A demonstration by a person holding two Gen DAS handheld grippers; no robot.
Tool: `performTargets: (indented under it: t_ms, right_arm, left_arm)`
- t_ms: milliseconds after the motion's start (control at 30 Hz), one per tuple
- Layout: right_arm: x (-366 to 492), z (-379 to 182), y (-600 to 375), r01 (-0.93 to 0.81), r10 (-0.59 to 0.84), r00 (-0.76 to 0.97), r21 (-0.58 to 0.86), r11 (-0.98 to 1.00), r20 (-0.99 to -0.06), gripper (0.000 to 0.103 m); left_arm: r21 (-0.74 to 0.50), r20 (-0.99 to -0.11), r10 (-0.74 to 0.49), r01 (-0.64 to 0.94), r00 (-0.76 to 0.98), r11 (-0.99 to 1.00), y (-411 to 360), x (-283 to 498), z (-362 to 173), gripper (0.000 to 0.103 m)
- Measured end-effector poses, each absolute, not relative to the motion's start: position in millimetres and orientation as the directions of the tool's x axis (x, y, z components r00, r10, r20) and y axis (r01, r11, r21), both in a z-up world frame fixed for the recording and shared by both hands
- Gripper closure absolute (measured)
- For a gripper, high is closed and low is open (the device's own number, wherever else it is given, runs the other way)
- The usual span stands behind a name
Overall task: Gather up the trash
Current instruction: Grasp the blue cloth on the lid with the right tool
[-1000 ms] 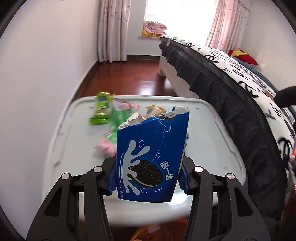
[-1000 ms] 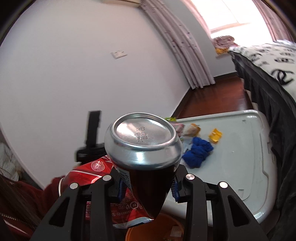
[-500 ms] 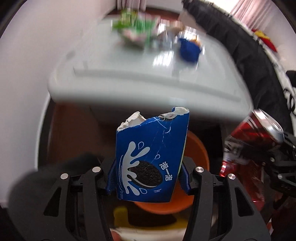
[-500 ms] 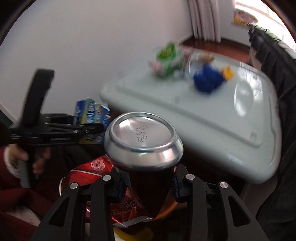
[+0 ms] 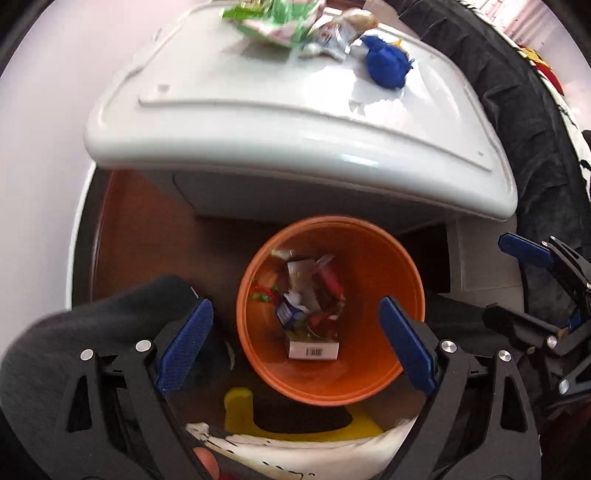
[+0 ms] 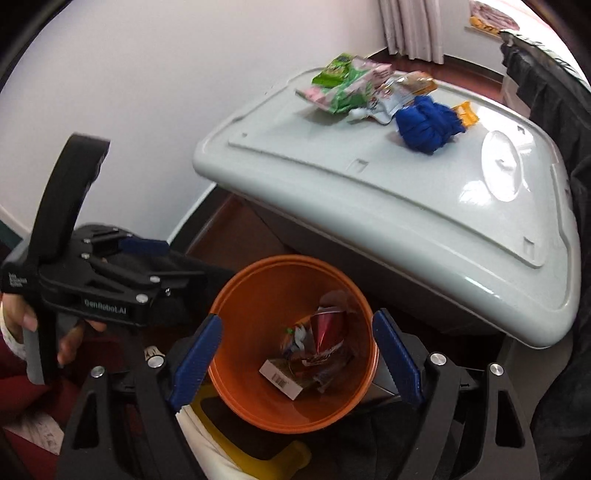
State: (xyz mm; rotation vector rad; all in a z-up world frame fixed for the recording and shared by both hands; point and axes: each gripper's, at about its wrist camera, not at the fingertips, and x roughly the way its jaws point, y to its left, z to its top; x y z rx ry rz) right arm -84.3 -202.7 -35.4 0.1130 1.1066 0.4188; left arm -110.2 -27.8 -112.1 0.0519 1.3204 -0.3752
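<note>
Left wrist view: left gripper [image 5: 295, 345] pointing steeply down over orange waste bin [image 5: 391, 266], jaws having just been opening, now standing wide with nothing between the blue pads [image 5: 184, 349]. Lying in the bin: blue cookie packet [image 5: 290, 314], white barcoded box [image 5: 313, 349], crumpled wrappers. Bin standing on the floor just near of the pale grey storage box lid [image 5: 258, 122]. Remaining on the far part of the lid: green and pink snack wrappers [image 5: 275, 18], crumpled blue cloth [image 5: 386, 66]. Dark bedspread [image 5: 524, 122] hanging at right. Right gripper [image 5: 535, 258] showing at the right edge, one blue pad visible.

Right wrist view: right gripper [image 6: 295, 356] also hovering over the bin [image 6: 255, 295], jaws having just been opening, now wide and empty. Red drink can [image 6: 328, 326] lying crushed inside among wrappers, beside the barcoded box [image 6: 279, 378]. Left gripper [image 6: 142, 245] showing at left, held by a hand [image 6: 22, 321] in a red sleeve. Wrappers [image 6: 347, 86], blue cloth [image 6: 428, 123] and a small yellow scrap [image 6: 467, 112] lying on the far lid [image 6: 369, 184].
</note>
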Motion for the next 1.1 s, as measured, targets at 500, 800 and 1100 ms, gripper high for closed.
performTargets:
  t_ms: [500,800,1100]
  right_arm:
    - [91.5,5.4,-259.8,0.052,0.135,0.587,0.203,0.978,-0.798,0.005]
    - [134.8,-43.8,-247.4,0.097,0.044,0.543,0.115,0.989,-0.839,0.005]
    - [177.7,-71.0,-255.2,0.211,-0.06,0.499,0.054,0.976,-0.865,0.005]
  left_arm:
    - [-0.2,-0.797,-0.231,0.117,0.557,0.973,40.1,-45.3,-31.1,0.01]
    - [-0.216,-0.826,-0.238,0.103,0.51,0.971,45.3,-31.3,-53.9,0.01]
    - [-0.199,-0.829,-0.225,0.105,0.511,0.974,44.3,-28.8,-57.0,0.01]
